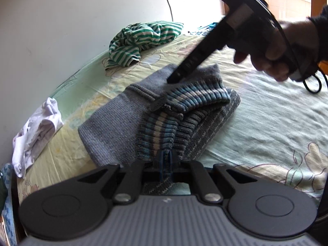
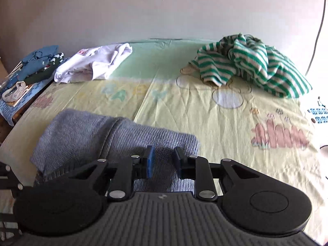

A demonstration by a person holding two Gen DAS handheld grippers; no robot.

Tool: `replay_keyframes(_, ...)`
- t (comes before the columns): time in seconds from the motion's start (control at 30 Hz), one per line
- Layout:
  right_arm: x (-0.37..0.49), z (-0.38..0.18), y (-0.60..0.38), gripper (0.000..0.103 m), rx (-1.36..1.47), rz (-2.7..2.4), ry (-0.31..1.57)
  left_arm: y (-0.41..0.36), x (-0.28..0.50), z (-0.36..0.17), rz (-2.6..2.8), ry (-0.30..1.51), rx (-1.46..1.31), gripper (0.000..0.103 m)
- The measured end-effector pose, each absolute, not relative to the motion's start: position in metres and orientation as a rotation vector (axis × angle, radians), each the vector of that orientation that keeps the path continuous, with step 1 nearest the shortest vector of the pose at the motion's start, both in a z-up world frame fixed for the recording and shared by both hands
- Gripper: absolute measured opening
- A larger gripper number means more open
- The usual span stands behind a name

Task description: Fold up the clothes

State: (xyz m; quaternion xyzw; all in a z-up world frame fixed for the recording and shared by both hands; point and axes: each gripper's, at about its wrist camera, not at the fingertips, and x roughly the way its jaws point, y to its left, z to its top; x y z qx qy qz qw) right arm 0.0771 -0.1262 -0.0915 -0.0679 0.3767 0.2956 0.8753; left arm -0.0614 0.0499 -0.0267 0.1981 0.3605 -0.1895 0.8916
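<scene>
A grey knitted sweater (image 1: 114,127) with blue and cream striped ribbing lies partly folded on the bed. My left gripper (image 1: 166,160) is shut on the sweater's striped ribbed edge, which bunches up between its pads. The right gripper (image 1: 174,79), held by a hand (image 1: 272,47), reaches in from the upper right with its tips over the sweater's far grey part. In the right wrist view the right gripper (image 2: 163,160) stands open over the grey sweater (image 2: 86,135); its blue pads (image 2: 151,160) have a gap and nothing pinched between them.
A green and white striped garment (image 1: 141,39) (image 2: 252,65) lies crumpled at the bed's far side by the wall. A white garment (image 1: 37,131) (image 2: 94,63) lies near the bed's edge. Folded blue and dark clothes (image 2: 39,63) sit on a side stand. The yellow-green printed sheet (image 2: 184,106) covers the bed.
</scene>
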Motion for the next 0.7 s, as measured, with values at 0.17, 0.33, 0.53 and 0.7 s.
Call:
replay_keyframes(0.17,0.057,-0.096,-0.132,0.025,-0.176,0.626,0.766,0.07,-0.048,0.02,-0.337,0.632,0.26,0.019)
replay_keyframes(0.33,0.044,-0.101,-0.127,0.025,-0.185,0.588,0.73,0.086,0.014,-0.003,-0.209,0.696,0.108,0.015)
replay_keyframes(0.53,0.031,-0.104,-0.128,0.025,-0.211,0.578,0.708,0.089,0.011,-0.057,-0.14,0.776,0.105,0.004)
replay_keyframes(0.7,0.026,-0.107,-0.133,0.025,-0.181,0.576,0.714,0.081,0.002,-0.056,-0.128,0.783,0.125,0.005)
